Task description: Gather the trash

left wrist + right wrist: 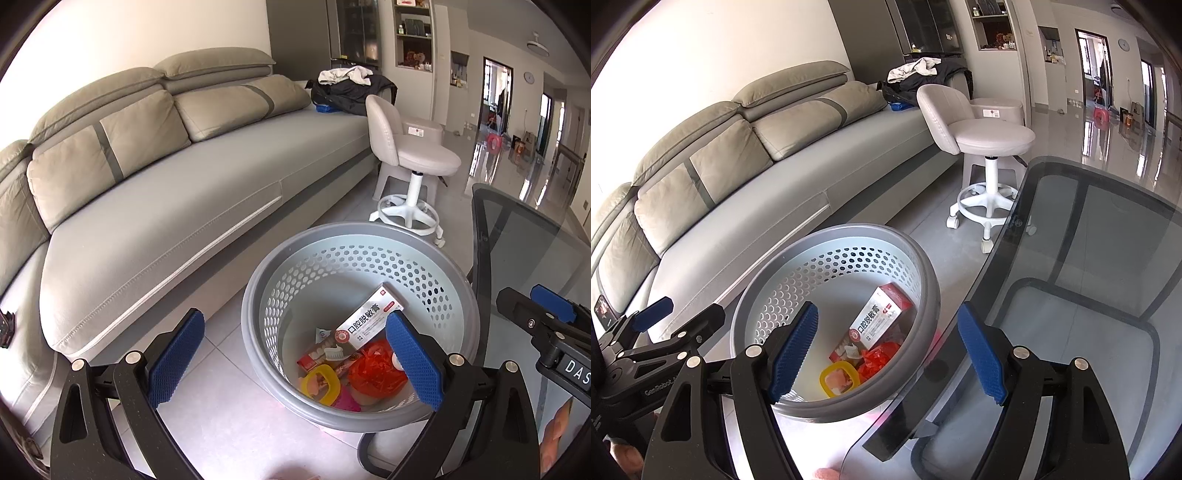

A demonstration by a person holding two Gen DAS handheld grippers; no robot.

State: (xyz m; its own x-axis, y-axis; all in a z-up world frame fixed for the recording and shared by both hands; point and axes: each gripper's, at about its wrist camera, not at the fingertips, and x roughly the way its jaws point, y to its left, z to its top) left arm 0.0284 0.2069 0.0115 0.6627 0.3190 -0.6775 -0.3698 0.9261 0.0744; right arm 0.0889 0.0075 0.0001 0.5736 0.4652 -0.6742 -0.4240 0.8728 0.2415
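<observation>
The trash lies at the bottom of a round grey plastic basket with a perforated pale wall point(424, 280), which stands on the tiled floor point(229, 354) between the sofa and the glass worktop. Inside it, a white and red cardboard toothpaste box point(365, 321) leans on a crumpled orange-red plastic bag point(373, 373); a yellow plastic ring-shaped piece point(322, 384) is beside them, with something pink next to it.

The left gripper point(295, 363) hangs above the basket with its blue-padded jaws spread wide and nothing between them. The right gripper point(888, 352) is also spread wide and empty, over the near rim of the basket and the edge of the dark tinted glass worktop point(1108, 229).

Further out, a long grey-beige leather sofa point(166, 192) runs along the wall, with a pile of dark and white clothes point(351, 88) at its far end. A pale swivel stool with a white wheeled base point(413, 155) stands beyond the basket.
</observation>
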